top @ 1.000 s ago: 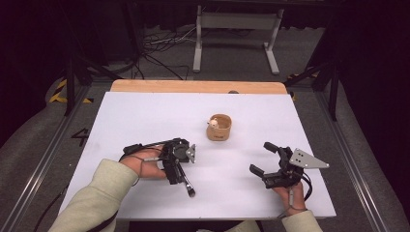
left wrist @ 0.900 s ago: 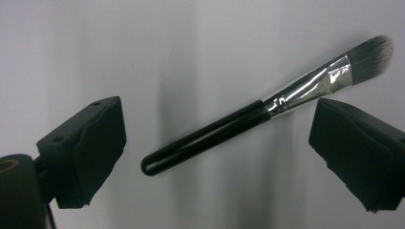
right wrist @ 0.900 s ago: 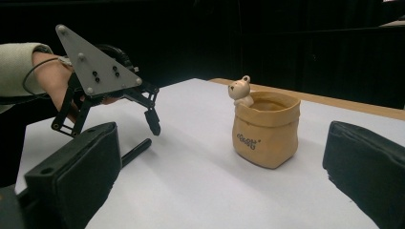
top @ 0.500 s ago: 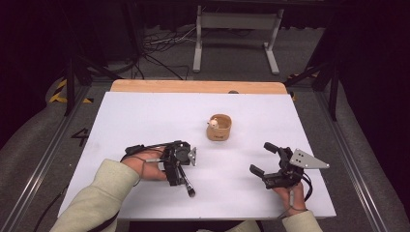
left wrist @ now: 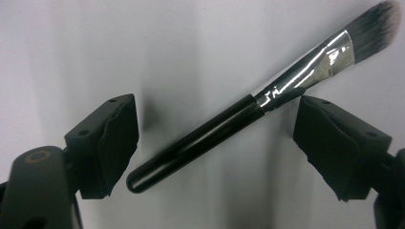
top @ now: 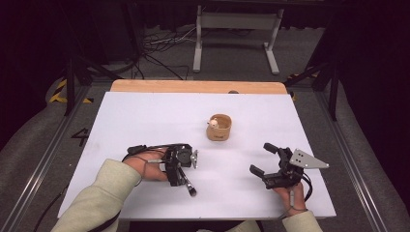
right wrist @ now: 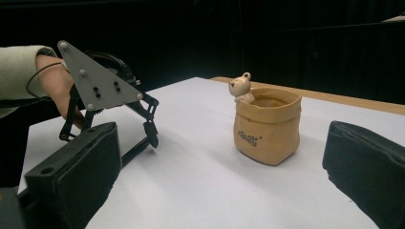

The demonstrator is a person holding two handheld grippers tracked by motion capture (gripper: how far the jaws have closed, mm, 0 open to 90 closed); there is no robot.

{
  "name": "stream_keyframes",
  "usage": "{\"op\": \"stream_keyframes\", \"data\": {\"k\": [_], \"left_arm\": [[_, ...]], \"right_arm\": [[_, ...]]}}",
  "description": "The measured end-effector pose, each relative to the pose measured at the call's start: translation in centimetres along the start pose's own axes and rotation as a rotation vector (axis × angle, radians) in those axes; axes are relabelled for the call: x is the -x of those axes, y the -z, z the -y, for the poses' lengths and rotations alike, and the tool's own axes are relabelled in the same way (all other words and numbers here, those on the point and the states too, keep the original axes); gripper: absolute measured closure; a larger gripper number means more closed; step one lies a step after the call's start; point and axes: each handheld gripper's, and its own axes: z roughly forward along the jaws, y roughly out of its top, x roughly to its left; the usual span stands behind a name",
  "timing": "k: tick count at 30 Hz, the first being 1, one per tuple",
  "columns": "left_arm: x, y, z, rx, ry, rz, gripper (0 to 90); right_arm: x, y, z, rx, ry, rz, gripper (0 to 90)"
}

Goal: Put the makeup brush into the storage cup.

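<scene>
Jaws of the left gripper [left wrist: 217, 143] have just been closing around the makeup brush [left wrist: 248, 105], not yet touching; right gripper [top: 267, 163], at four o'clock from the pouch-shaped cup [top: 220, 128], waits open.

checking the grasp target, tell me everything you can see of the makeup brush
The makeup brush has a glossy black handle, a shiny silver ferrule and a flat, tapered head of dark bristles paling at the tips. It lies flat on the white table, slanted between the jaws of the left hand-held gripper. Those jaws have just been closing, yet the pads do not press on it.
</scene>
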Motion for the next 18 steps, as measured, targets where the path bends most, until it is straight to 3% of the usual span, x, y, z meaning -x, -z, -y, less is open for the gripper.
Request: {"op": "stream_keyframes", "data": {"k": [5,11,18], "left_arm": [[0.01,0.21,-0.03,-0.009,-0.002,0.036,28.3],[0.27,0.46,-0.23,-0.02,-0.016,0.041,41.6],[0.4,0.68,-0.16,-0.024,-0.024,0.052,64.9]], "right_arm": [[0.04,0.0,0.01,0.0,-0.001,0.001,0.0],[0.04,-0.08,0.11,-0.005,-0.005,0.006,0.0],[-0.08,-0.13,0.07,-0.004,0.003,0.009,0.0]]}}
